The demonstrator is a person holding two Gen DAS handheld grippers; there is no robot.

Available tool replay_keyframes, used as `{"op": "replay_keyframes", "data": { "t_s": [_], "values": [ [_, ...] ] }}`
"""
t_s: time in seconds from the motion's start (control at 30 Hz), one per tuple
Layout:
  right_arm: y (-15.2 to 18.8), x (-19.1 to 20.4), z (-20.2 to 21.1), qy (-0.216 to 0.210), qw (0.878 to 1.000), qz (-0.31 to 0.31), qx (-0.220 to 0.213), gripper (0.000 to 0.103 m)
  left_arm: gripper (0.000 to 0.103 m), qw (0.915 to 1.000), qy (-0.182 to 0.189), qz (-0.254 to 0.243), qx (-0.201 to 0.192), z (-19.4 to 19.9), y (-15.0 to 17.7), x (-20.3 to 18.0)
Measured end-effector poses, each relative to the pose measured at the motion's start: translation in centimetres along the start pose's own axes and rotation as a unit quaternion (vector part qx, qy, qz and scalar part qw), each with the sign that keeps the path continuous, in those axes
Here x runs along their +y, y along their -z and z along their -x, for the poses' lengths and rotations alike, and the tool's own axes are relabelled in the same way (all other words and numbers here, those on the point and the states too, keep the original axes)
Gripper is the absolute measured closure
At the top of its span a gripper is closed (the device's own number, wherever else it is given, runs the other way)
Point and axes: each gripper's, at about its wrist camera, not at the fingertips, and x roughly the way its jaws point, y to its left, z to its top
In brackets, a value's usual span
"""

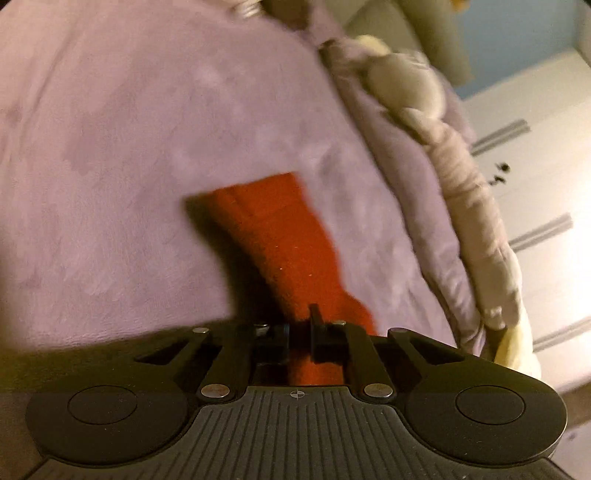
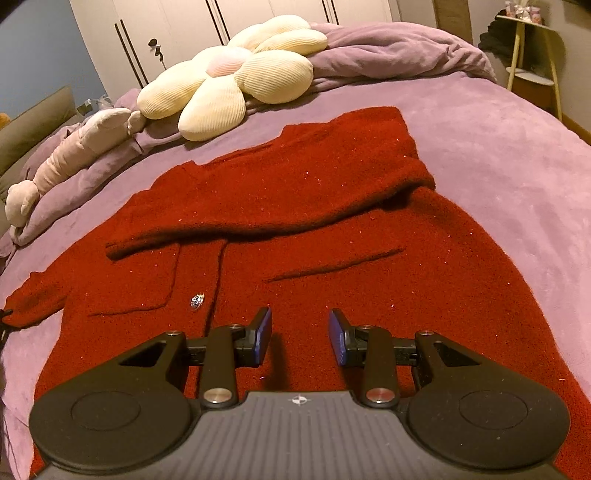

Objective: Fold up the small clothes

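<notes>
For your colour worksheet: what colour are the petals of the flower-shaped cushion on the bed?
Cream petals on the flower cushion; right wrist view shows it best.

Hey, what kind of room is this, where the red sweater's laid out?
Most likely a bedroom. The red sweater lies on a bed under a purple blanket, with a flower-shaped cushion and a plush toy near its far edge and white wardrobe doors behind.

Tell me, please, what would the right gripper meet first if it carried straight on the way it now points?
Most likely the red cardigan spread on the bed: the open right gripper points down at its front panel, nothing between. Depth is hard to judge.
</notes>
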Motion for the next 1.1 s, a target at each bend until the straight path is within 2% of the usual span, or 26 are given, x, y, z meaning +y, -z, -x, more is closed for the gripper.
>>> {"op": "replay_keyframes", "data": {
  "t_s": [0.07, 0.13, 0.2, 0.27, 0.33, 0.4, 0.47, 0.5, 0.53, 0.57, 0.6, 0.67, 0.73, 0.83, 0.87, 0.93, 1.0, 1.1],
  "values": [
    [-0.1, -0.2, 0.3, -0.003, 1.0, -0.002, -0.006, 0.07, 0.092, 0.9979, 0.016, -0.062, -0.012, 1.5, 0.7, -2.8],
    [-0.3, -0.2, 0.6, -0.006, 1.0, -0.003, -0.014, 0.07, 0.092, 0.9909, 0.043, -0.127, -0.013, 3.0, 2.4, -6.8],
    [-0.4, -0.5, 1.0, -0.012, 1.0, -0.007, -0.023, 0.07, 0.092, 0.9741, 0.093, -0.206, 0.0, 4.5, 5.5, -11.8],
    [-0.4, -0.7, 1.4, -0.015, 0.999, -0.014, -0.029, 0.07, 0.092, 0.9492, 0.146, -0.278, 0.013, 6.2, 9.8, -16.8],
    [-0.5, -1.1, 1.8, -0.02, 0.999, -0.021, -0.035, 0.07, 0.092, 0.9215, 0.202, -0.329, 0.041, 7.4, 14.9, -21.0],
    [-0.5, -1.5, 2.4, -0.028, 0.998, -0.029, -0.044, 0.07, 0.09, 0.887, 0.243, -0.384, 0.082, 8.0, 20.8, -24.6],
    [-0.5, -2.0, 2.9, -0.035, 0.997, -0.036, -0.051, 0.07, 0.07, 0.8501, 0.26, -0.444, 0.113, 8.2, 26.6, -26.7],
    [-0.5, -2.3, 3.0, -0.038, 0.997, -0.038, -0.052, 0.07, 0.048, 0.8381, 0.259, -0.465, 0.121, 8.0, 29.1, -27.1],
    [-0.6, -2.6, 3.0, -0.038, 0.997, -0.04, -0.052, 0.07, 0.051, 0.8335, 0.252, -0.475, 0.128, 7.8, 31.0, -27.0],
    [-0.8, -2.9, 3.0, -0.04, 0.997, -0.043, -0.05, 0.07, 0.055, 0.8348, 0.244, -0.473, 0.142, 7.4, 32.4, -26.6],
    [-1.0, -3.2, 2.9, -0.044, 0.997, -0.046, -0.046, 0.07, 0.06, 0.8416, 0.231, -0.46, 0.163, 6.9, 33.2, -25.9],
    [-1.7, -3.7, 2.4, -0.065, 0.996, -0.057, -0.035, 0.07, 0.06, 0.8549, 0.209, -0.436, 0.189, 6.1, 34.0, -23.9],
    [-2.7, -3.9, 1.4, -0.088, 0.994, -0.067, -0.024, 0.07, 0.061, 0.8635, 0.178, -0.434, 0.185, 5.4, 33.7, -22.1],
    [-4.7, -3.0, -1.0, -0.12, 0.991, -0.064, -0.009, 0.068, 0.061, 0.8717, 0.136, -0.436, 0.178, 4.5, 32.2, -20.1],
    [-5.5, -2.4, -2.0, -0.122, 0.991, -0.058, -0.008, 0.065, 0.061, 0.8774, 0.125, -0.429, 0.175, 4.2, 31.3, -19.6],
    [-7.1, -1.1, -3.9, -0.126, 0.991, -0.048, -0.009, 0.052, 0.061, 0.8873, 0.112, -0.413, 0.172, 4.1, 29.9, -18.6],
    [-8.5, 0.1, -5.9, -0.12, 0.991, -0.059, -0.006, 0.042, 0.061, 0.8947, 0.104, -0.4, 0.169, 3.9, 28.5, -17.7],
    [-9.8, 1.0, -9.2, -0.116, 0.99, -0.081, 0.018, 0.039, 0.06, 0.8991, 0.099, -0.391, 0.17, 3.2, 27.4, -17.2]
  ]
}}
